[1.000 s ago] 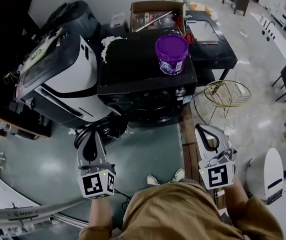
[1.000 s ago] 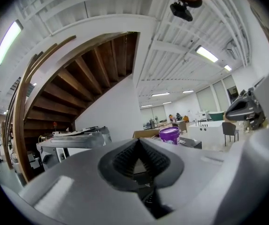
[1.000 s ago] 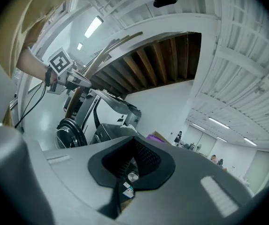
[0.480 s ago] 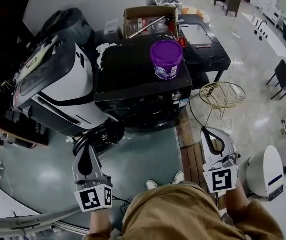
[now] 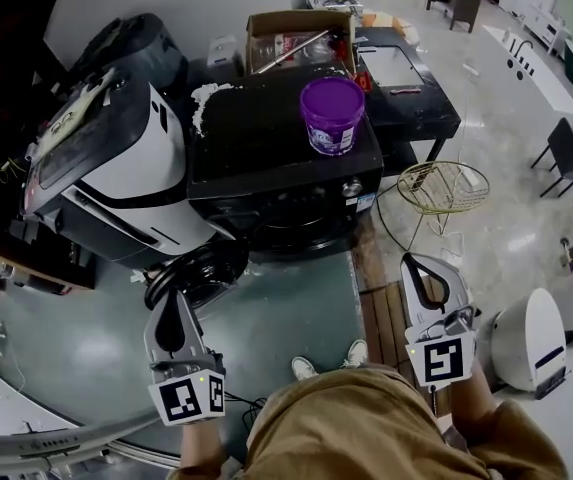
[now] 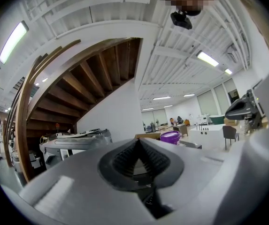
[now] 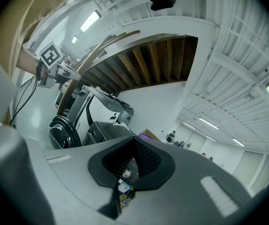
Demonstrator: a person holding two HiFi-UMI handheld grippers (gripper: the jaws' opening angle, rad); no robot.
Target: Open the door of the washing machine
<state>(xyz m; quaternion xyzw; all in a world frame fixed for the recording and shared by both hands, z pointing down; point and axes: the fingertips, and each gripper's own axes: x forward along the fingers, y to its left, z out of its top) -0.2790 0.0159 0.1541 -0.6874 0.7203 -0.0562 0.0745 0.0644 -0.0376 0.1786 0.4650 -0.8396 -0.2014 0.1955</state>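
Grey left gripper (image 5: 170,303) and right gripper (image 5: 418,268) held level at lower frame, jaws closed tip to tip, empty. Black front-loading washing machine (image 5: 276,163) sits centre; its round dark door (image 5: 198,268) stands swung out, just above left gripper.

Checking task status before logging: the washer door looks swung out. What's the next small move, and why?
Probably no further pull: back both grippers off and stop. The round door already stands swung out from the washing machine's front. The left gripper and the right gripper are both shut on nothing and apart from the door.
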